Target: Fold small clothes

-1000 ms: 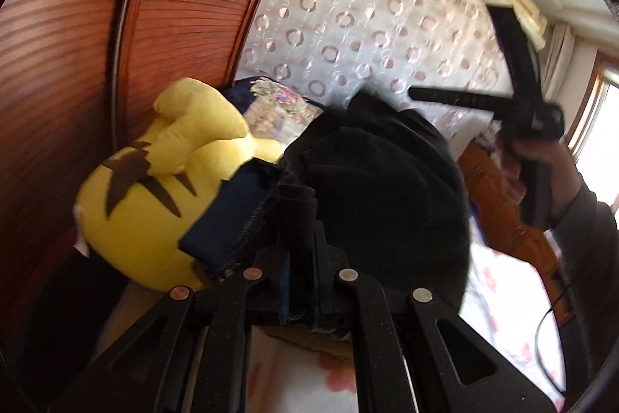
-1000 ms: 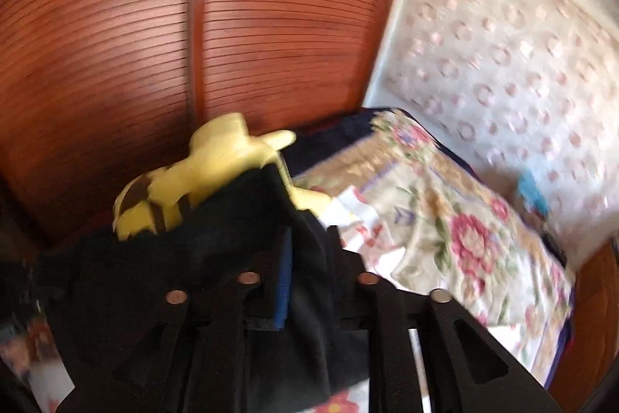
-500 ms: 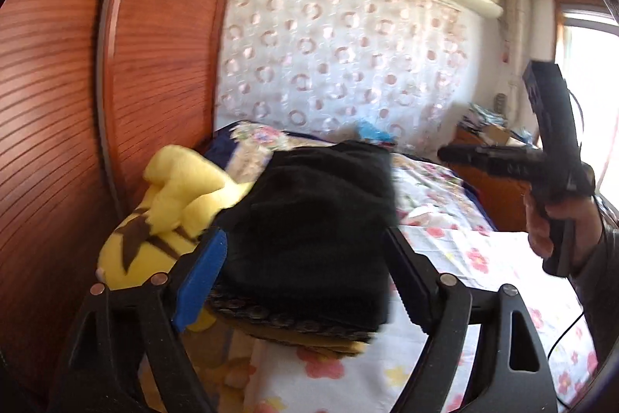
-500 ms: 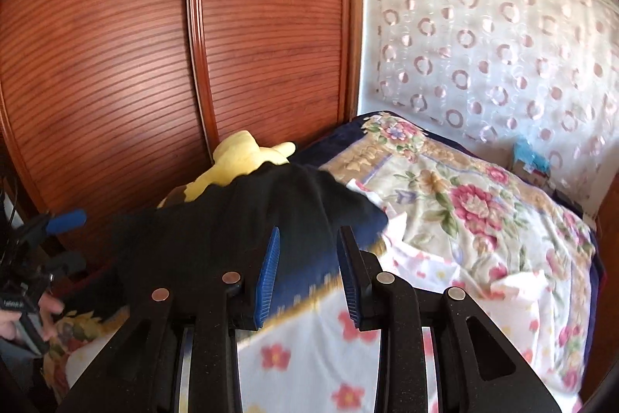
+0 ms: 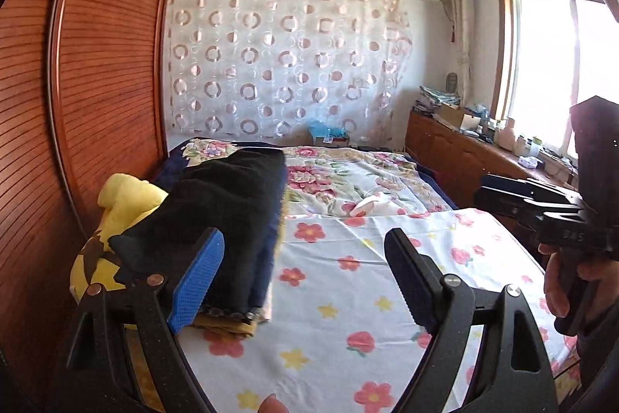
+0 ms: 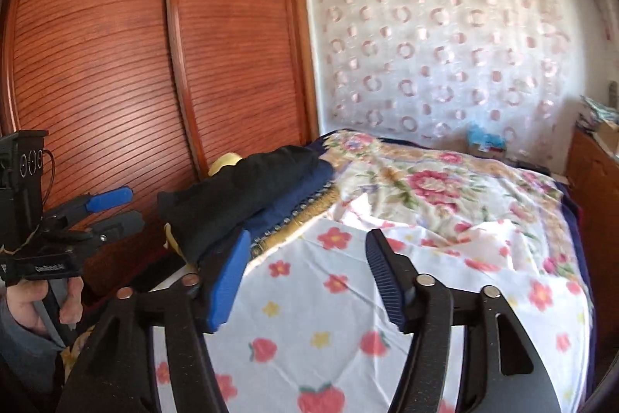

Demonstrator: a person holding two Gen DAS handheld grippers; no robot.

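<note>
Your left gripper (image 5: 301,254) and right gripper (image 6: 303,260) are both opening, empty, beside the folded black garment (image 5: 232,196) (atop a clothes stack (image 6: 286,215)).

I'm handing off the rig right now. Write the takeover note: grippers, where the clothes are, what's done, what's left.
Left gripper: jaws opening, nothing between them.
Right gripper: jaws opening, nothing between them.
Black garment: folded, top of the folded stack at the bed's edge, leaning on the yellow plush toy.
Done: black piece folded and stacked.
Left: no unfolded clothes in view; look for the next one.
</note>
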